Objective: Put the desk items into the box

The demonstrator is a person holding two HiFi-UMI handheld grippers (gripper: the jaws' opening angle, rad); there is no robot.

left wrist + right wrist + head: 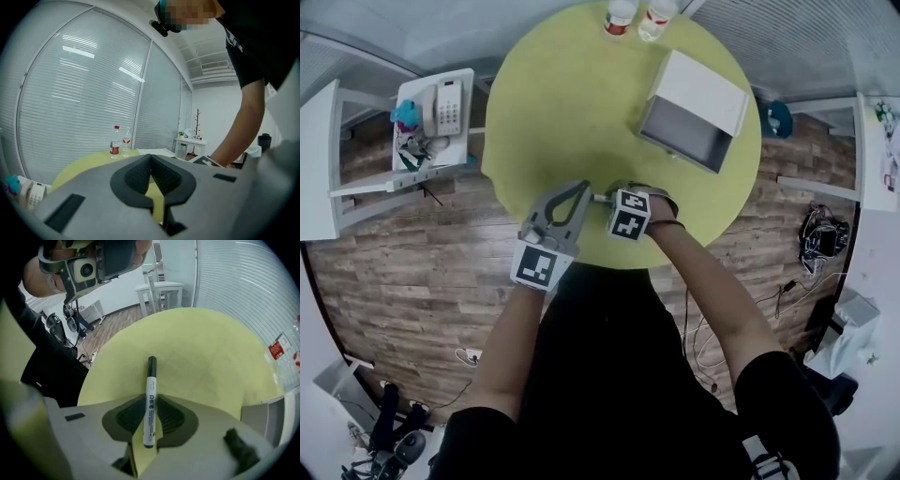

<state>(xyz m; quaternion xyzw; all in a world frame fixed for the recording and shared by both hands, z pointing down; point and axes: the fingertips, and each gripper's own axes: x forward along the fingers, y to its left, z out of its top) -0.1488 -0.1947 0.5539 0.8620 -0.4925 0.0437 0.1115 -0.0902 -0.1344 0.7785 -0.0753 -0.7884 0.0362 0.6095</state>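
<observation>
While you stand at the near edge of the round table [572, 103], the head view shows both grippers low over that edge, just beside each other. Your left gripper [583, 187] points away from you across the top. Your right gripper [609, 197] lies turned toward the left one, its marker cube facing up. The box [701, 92] sits open on the far right part of the table, well apart from both tools, its white lid folded back. Two bottles [620, 17] stand side by side at the far rim. A phone [448, 106] rests on a small stand off to the left.

Looking along your left gripper, you see its jaws pressed together at the tips with nothing between them. Beyond them is the table, with the bottles upright in front of the window blinds [93, 93]. Your right forearm [243, 126] crosses the right side.

Looking along your right gripper, you see its jaws clamped on a pen [150, 380], a white barrel with a black cap. They hold it near its tail end, and the capped end sticks out ahead of the tips above the bare table. A grey corner of the box shows at the lower right edge.
</observation>
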